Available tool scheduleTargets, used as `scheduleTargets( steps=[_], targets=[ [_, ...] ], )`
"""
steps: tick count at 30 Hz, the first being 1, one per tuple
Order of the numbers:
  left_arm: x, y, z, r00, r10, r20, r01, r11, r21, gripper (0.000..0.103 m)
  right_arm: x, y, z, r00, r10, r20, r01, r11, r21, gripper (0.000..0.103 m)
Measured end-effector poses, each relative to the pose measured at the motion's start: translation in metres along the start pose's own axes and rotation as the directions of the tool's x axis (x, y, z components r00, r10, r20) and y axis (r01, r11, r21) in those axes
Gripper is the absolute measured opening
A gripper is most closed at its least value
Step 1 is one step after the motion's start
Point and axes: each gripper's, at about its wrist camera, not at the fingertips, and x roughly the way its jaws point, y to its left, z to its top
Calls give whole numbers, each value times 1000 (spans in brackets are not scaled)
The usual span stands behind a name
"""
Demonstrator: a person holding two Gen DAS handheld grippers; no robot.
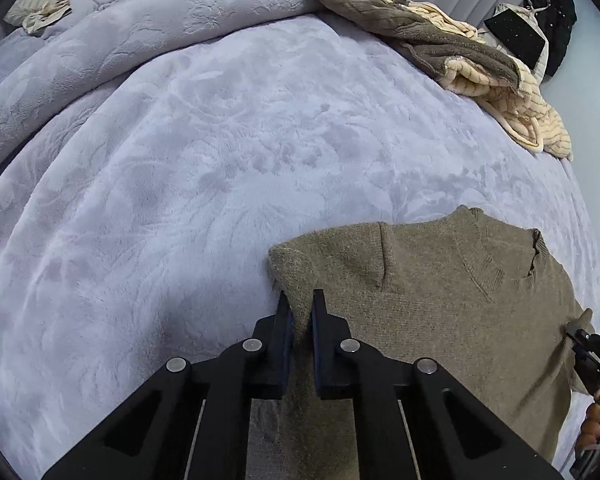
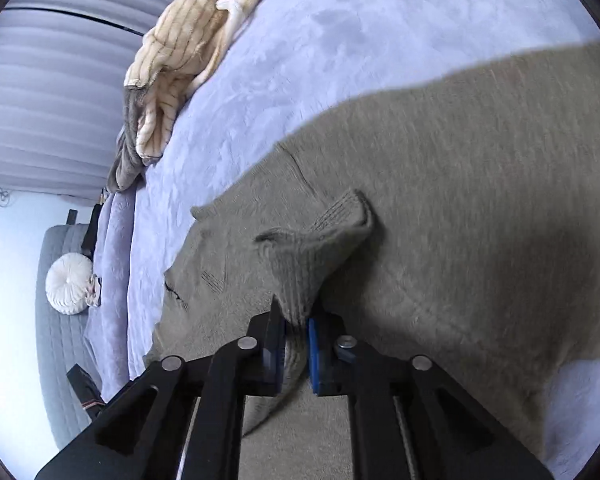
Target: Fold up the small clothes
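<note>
A: How many grippers and clothes are there?
B: Two grippers and one olive sweater [image 1: 432, 312] on the bed [image 1: 180, 184].
A: And the jaws?
B: The left gripper [image 1: 300, 308] pinches the sweater's edge, almost closed. The right gripper [image 2: 296, 320] is clamped on the sleeve cuff [image 2: 312, 252]. Far behind lies one beige blanket [image 1: 492, 72].

Left gripper [image 1: 301, 304] and right gripper [image 2: 296, 316]: jaws pinched, angled down

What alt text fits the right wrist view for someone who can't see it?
The right gripper is shut on a ribbed sleeve cuff of an olive sweater spread on a lavender blanket. A cream striped garment lies beyond.
</note>
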Motion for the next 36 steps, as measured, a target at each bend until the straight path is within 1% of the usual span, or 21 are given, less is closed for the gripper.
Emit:
scheduleTargets(
  steps=[1, 2, 4, 6, 8, 10, 11, 13, 14, 16, 18, 19, 22, 25, 26, 31, 34, 36],
  targets=[
    [1, 4, 1, 1000, -13, -4, 13, 1000, -9, 10, -5, 3, 0, 1000, 11, 17, -11, 1000, -28, 10],
    [4, 5, 0, 1000, -12, -9, 12, 1000, -10, 10, -8, 6, -2, 1000, 1, 26, 1, 998, -62, 10],
    [12, 5, -2, 1000, 19, -11, -19, 1000, 12, 10, -7, -1, -9, 998, -53, 25, 55, 994, -94, 10],
    [14, 3, -5, 1000, 30, 8, -30, 999, 20, 10, 0, -16, -18, 994, -109, 9, 109, 990, -91, 10],
    [8, 5, -8, 999, 33, 22, -33, 999, 2, 10, -4, -29, -25, 995, -97, 11, 98, 993, -72, 10],
    [1, 7, -10, 998, 55, 34, -54, 998, -14, 10, -11, -33, -28, 995, -101, 21, 103, 992, -76, 13],
    [-3, 7, -10, 997, 64, 36, -63, 998, -17, 10, -14, -34, -29, 994, -107, 21, 109, 991, -80, 16],
    [-12, 7, -18, 996, 82, 18, -82, 997, -12, 10, -19, -35, -30, 993, -116, 10, 116, 991, -73, 17],
    [-16, 7, -23, 996, 92, 3, -92, 996, -9, 10, -21, -36, -31, 994, -113, 2, 113, 992, -64, 19],
    [-25, 7, -39, 993, 112, -33, -112, 994, -1, 10, -26, -37, -33, 995, -93, -21, 92, 995, -47, 28],
    [-33, 7, -59, 990, 123, -64, -123, 992, 7, 10, -30, -35, -41, 998, -48, -46, 46, 998, -38, 56],
    [-37, 7, -69, 990, 120, -71, -119, 993, 7, 10, -29, -32, -43, 998, -31, -56, 29, 999, -39, 59],
    [-49, 5, -98, 992, 109, -67, -108, 994, 9, 10, -28, -27, -55, 995, -9, -94, 5, 999, -47, 60],
    [-51, -3, -122, 987, 144, -75, -140, 988, 63, 10, -23, -29, -65, 993, -3, -116, -1, 1000, -31, 60],
    [-51, -7, -127, 986, 146, -76, -140, 987, 80, 10, -23, -29, -66, 993, -4, -117, 1, 1000, -29, 60],
    [-57, -23, -137, 992, 103, -73, -93, 987, 134, 10, -22, -21, -67, 992, -6, -124, 0, 999, -45, 60],
    [-62, -32, -136, 993, 108, -38, -101, 983, 156, 10, -23, -16, -70, 991, -2, -131, -6, 998, -64, 60],
    [-61, -31, -135, 992, 121, -34, -114, 983, 145, 10, -22, -15, -72, 991, -5, -133, -4, 998, -68, 62]
  ],
)
